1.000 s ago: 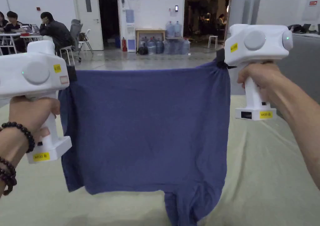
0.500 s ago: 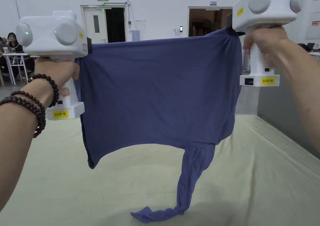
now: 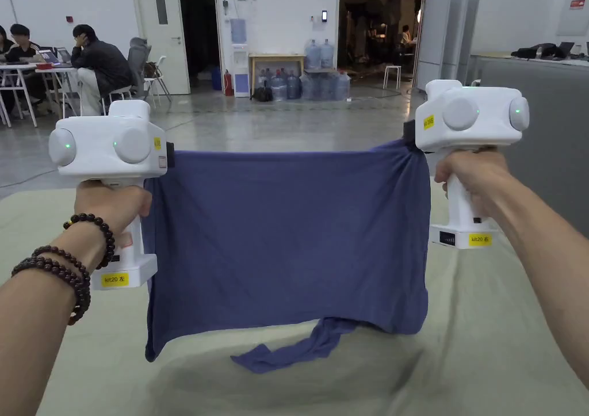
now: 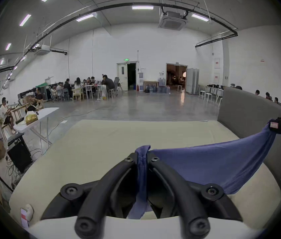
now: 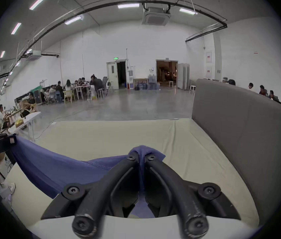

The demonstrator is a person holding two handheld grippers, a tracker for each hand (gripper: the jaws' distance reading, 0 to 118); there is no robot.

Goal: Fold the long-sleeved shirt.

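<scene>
A blue long-sleeved shirt hangs stretched in the air between my two grippers, above the pale cloth-covered table. My left gripper is shut on its upper left corner, and in the left gripper view the fabric is pinched between the black jaws of the left gripper. My right gripper is shut on the upper right corner; the right gripper view shows the right gripper pinching the cloth. One sleeve trails from the lower edge and lies on the table.
A grey partition runs along the table's right side. Beyond the far table edge lies open concrete floor, with people seated at desks at the back left and water bottles by the far wall.
Both grippers have come down from their raised position with the shirt still held. The hanging sleeve now lies further on the table. The head camera has tilted too.
</scene>
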